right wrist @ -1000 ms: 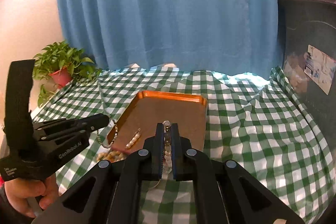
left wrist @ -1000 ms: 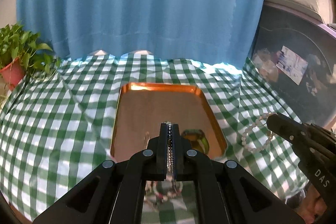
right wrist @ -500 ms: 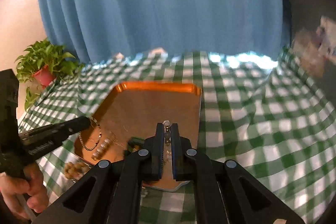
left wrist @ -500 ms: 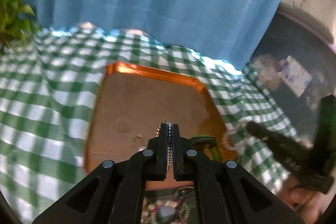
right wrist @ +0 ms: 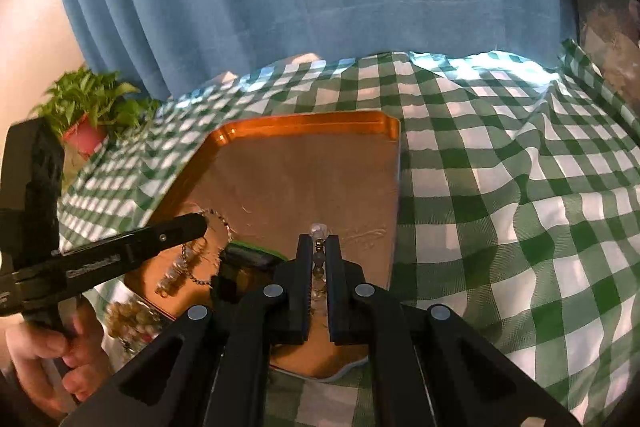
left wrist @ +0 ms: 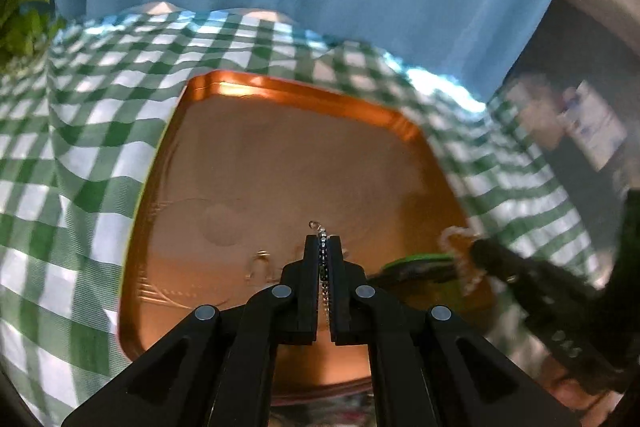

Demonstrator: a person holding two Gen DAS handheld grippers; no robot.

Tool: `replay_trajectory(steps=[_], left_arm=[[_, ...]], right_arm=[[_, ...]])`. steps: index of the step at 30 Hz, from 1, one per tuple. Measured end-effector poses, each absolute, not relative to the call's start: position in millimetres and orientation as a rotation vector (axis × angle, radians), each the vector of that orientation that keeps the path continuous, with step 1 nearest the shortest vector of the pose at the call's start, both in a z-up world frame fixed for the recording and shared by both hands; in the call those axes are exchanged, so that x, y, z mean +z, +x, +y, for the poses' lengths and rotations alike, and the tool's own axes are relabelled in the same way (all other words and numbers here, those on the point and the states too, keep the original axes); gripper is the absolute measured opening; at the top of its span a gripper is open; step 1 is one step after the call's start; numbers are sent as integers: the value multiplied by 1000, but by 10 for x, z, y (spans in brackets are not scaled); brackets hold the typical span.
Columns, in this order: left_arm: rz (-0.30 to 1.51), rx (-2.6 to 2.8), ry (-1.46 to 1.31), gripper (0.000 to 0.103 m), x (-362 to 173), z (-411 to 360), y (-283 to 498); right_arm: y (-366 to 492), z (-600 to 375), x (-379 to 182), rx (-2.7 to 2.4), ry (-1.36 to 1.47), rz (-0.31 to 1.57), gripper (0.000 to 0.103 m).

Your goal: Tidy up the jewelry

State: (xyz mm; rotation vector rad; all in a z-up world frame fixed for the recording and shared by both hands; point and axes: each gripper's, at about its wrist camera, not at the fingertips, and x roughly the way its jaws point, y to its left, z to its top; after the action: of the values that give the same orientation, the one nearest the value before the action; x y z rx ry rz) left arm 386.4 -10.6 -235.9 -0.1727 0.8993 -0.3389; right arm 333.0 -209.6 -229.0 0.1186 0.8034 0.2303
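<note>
**A:** Hovering both over the tray (left wrist: 304, 89) right now. The left hand-held gripper (left wrist: 323, 247) is clamped on a silver chain (left wrist: 322, 259), and you can see the chain running up the slot between its fingers with a little hook poking out past the tips. The right hand-held gripper (right wrist: 319, 247) is pinched on a bead bracelet (right wrist: 319, 263), a clear bead showing at the tip. Both sit above the near half of the tray, which lies on the green checked tabletop (right wrist: 500, 187).

**B:** What's already in there?

**A:** A green bangle (right wrist: 256, 253) lies near the front edge, between the 2 grippers. In the right wrist view the chain's loose loop dangles just beside it. There's also a heap of beads (right wrist: 132, 319) off the tray's near left corner, too blurry to say more.

**B:** Then I'd say the trick is spacing. Lower each piece until the hanging end touches the tray floor, drag a bit so it lays out in a line, then let go. Drop from height and the chain probably piles up and tangles.

**A:** Agreed. I'd put the chain left of the bangle and the bracelet right of it, so nothing overlaps. The far half of the tray looks bare, so there's room.
</note>
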Motion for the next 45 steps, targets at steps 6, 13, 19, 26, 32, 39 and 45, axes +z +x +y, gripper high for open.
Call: replay_trajectory(steps=[6, 13, 19, 26, 32, 39, 45], left_arm=[[891, -309, -71, 10, -2403, -192, 3794], [765, -300, -97, 83, -2112, -104, 3600], [727, -297, -51, 83, -1961, -66, 3358], [689, -251, -34, 84, -1807, 277, 2931], [751, -228, -259, 84, -1903, 743, 2551], [823, -245, -216, 84, -2091, 737, 2084], [846, -234, -101, 72, -2157, 611, 2108]], right_arm=[[3340, -2175, -2347, 183, 144, 804, 16], [3198, -2128, -2170, 202, 138, 735, 57], [2990, -2111, -2025, 178, 100, 667, 57], [2705, -2201, -1923, 212, 84, 648, 57], [2431, -2200, -1798, 228, 196, 651, 57], [1884, -1952, -1985, 288, 174, 718, 57], [1888, -1720, -2343, 305, 70, 797, 57]])
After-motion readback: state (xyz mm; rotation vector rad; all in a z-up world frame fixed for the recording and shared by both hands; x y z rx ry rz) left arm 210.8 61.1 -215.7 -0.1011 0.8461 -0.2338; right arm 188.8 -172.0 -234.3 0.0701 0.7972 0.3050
